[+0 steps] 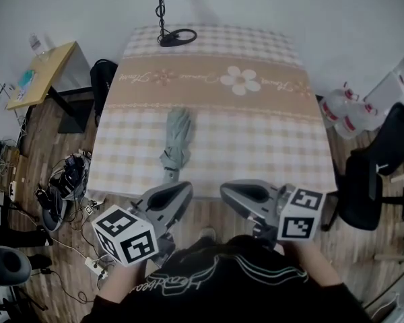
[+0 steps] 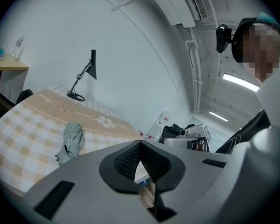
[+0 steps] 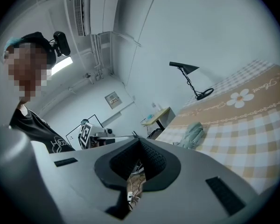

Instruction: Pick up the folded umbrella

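The folded umbrella [image 1: 176, 140], grey-green, lies on the checked tablecloth [image 1: 256, 147] left of centre, its handle end toward the near edge. It also shows at left in the left gripper view [image 2: 72, 139] and at right in the right gripper view [image 3: 192, 133]. My left gripper [image 1: 183, 192] hangs just off the table's near edge, below the umbrella, jaws shut and empty [image 2: 140, 143]. My right gripper [image 1: 227, 190] is beside it, tip turned toward the left one, jaws together with nothing between them [image 3: 139, 140].
A black desk lamp [image 1: 172, 12] stands at the table's far edge. A wooden side table [image 1: 40, 76] and a tangle of cables [image 1: 67, 180] are on the left. Large water bottles [image 1: 350, 110] and a black chair [image 1: 370, 180] are on the right.
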The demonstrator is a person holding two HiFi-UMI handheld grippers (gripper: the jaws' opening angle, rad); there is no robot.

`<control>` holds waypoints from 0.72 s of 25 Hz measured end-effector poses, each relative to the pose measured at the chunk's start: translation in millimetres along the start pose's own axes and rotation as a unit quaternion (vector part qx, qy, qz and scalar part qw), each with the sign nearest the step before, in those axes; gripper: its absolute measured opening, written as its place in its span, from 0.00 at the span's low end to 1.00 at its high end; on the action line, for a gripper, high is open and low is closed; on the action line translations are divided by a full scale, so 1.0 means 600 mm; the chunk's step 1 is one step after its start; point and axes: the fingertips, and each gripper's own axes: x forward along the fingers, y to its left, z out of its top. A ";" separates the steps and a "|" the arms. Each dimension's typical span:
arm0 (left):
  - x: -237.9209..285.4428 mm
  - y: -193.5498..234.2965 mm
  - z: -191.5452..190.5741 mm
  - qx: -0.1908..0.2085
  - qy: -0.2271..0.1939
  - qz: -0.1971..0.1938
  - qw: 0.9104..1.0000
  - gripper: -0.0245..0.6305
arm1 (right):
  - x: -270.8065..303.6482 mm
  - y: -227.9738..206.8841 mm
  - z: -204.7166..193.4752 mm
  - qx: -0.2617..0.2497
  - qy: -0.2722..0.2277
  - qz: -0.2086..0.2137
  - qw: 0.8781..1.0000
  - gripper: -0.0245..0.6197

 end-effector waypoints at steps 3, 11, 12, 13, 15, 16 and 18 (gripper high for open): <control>0.020 0.015 0.002 -0.006 0.007 0.004 1.000 0.03 | 0.002 -0.022 0.010 0.007 -0.002 0.000 1.000 0.05; 0.071 0.057 0.033 -0.011 0.007 0.042 0.999 0.03 | 0.009 -0.095 0.058 0.022 0.004 0.020 1.000 0.05; 0.076 0.063 0.039 -0.013 0.006 0.049 0.999 0.03 | 0.011 -0.104 0.065 0.023 0.006 0.024 0.999 0.05; 0.081 0.069 0.044 -0.016 0.004 0.056 0.998 0.03 | 0.013 -0.113 0.071 0.024 0.010 0.029 0.999 0.05; 0.091 0.082 0.055 -0.019 -0.001 0.068 0.997 0.03 | 0.016 -0.131 0.082 0.027 0.017 0.038 0.999 0.05; 0.096 0.088 0.059 -0.022 -0.004 0.075 0.997 0.04 | 0.017 -0.141 0.086 0.028 0.021 0.041 0.999 0.05; 0.107 0.101 0.066 -0.028 -0.010 0.089 0.996 0.04 | 0.019 -0.161 0.094 0.032 0.028 0.047 0.998 0.05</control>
